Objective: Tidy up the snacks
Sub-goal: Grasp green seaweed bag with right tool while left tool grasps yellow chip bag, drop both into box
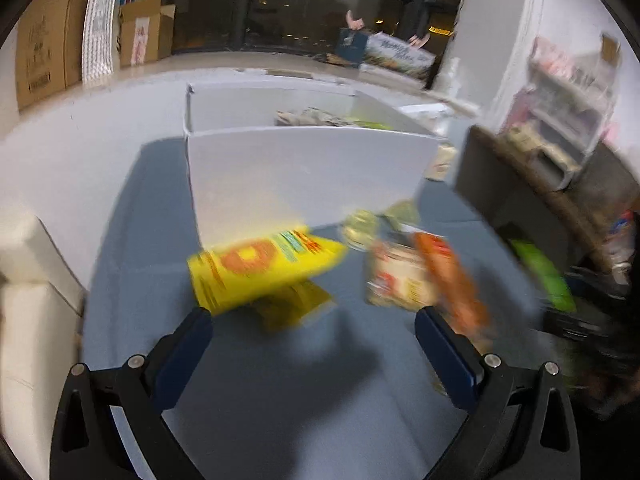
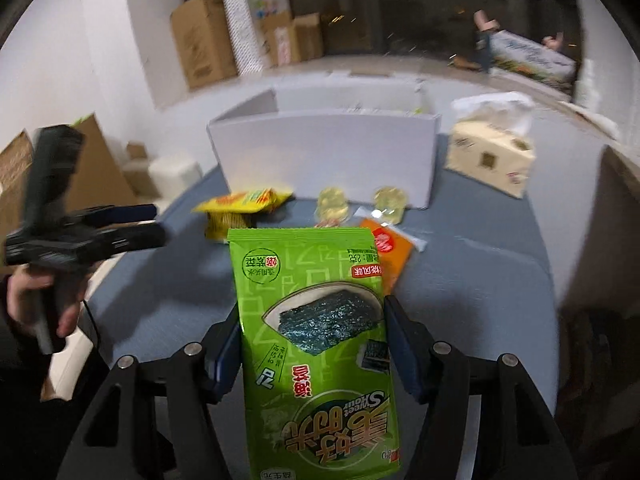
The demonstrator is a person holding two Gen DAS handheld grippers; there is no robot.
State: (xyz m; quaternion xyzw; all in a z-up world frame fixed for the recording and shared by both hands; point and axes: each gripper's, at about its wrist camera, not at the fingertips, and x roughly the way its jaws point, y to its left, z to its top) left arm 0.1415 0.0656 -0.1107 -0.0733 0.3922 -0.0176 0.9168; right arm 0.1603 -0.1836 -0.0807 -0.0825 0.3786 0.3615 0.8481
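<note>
My right gripper (image 2: 312, 316) is shut on a green seaweed snack packet (image 2: 316, 328), held upright above the blue table (image 2: 160, 292). My left gripper (image 1: 312, 324) is open and empty, just short of a yellow snack packet (image 1: 260, 264) lying on a second yellow pack. It also shows at the left of the right wrist view (image 2: 154, 224). An orange packet (image 1: 452, 280) and a beige packet (image 1: 400, 280) lie to the right. Two clear jelly cups (image 2: 332, 202) sit before the white box (image 2: 328, 156), which holds some snacks (image 1: 316, 117).
A tissue pack (image 2: 488, 152) stands right of the white box. Cardboard boxes (image 2: 204, 36) line the far wall. A dark shelf with a clear organiser (image 1: 560, 128) stands to the right. A white stool (image 1: 32, 292) is left of the table.
</note>
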